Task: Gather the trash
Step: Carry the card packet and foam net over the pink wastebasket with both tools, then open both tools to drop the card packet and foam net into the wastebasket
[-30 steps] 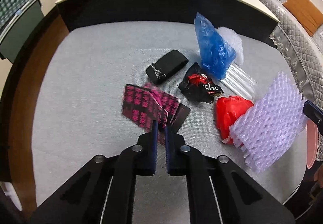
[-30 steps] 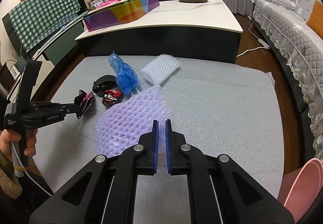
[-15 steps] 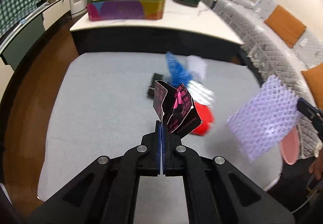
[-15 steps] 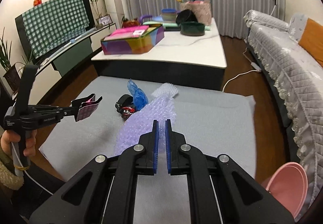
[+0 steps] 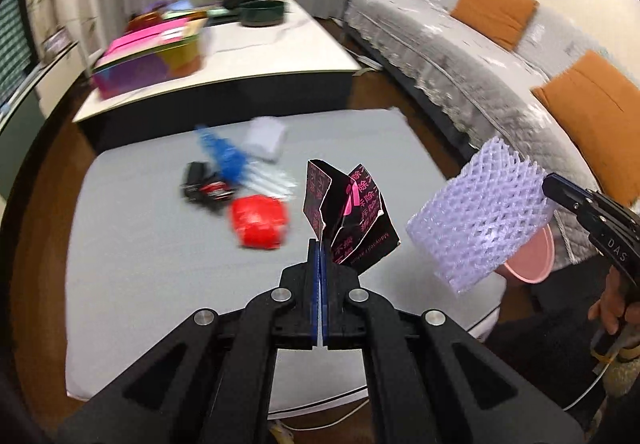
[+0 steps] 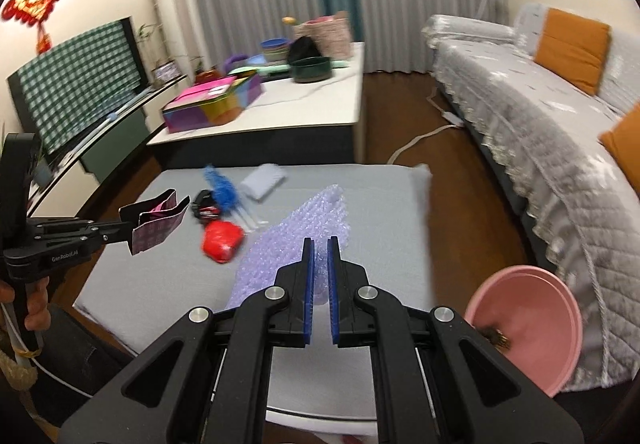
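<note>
L gripper: jaws clamped on black-pink wrapper — off the grey mat.
R gripper: pinching lilac foam net — near pink basin.

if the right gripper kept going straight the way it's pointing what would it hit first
Probably the grey mat beyond the purple foam net it holds; the right gripper aims down at bare mat, though depth is unclear.
</note>
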{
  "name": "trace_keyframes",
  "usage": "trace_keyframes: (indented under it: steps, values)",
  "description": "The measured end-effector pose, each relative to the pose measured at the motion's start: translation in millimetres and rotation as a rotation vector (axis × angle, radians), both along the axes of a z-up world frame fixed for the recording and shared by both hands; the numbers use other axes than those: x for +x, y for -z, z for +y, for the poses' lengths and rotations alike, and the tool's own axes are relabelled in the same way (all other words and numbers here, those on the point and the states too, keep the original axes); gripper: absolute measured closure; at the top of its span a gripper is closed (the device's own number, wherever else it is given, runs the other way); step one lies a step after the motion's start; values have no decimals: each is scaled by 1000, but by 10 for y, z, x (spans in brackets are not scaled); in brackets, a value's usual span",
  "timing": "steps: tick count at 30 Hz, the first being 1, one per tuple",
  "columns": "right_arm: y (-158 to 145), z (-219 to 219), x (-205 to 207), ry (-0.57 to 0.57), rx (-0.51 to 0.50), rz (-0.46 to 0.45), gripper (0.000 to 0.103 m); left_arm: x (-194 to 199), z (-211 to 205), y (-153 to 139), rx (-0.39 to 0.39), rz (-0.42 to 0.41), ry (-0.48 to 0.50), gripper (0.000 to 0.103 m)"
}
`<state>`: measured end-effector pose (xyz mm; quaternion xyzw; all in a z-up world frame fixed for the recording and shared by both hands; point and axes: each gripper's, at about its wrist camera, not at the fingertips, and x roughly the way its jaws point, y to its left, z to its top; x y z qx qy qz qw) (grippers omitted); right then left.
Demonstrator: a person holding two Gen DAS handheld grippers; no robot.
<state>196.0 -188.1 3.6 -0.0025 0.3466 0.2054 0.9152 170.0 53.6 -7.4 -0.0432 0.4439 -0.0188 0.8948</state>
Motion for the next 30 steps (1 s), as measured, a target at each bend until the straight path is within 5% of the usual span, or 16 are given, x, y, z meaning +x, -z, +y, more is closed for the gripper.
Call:
trace_keyframes:
  steps: [15,23,30]
  values:
    - [250,-1523,353,367,-23,-8,96,969,-2151,241,28,87,363,103]
    - [469,-1958,429,481,-60,30,96,1250,-2862,502,5,149,461,103]
    - [786,-2300,491,576,-104,159,96,1357,-3322,820,14,220,520,103]
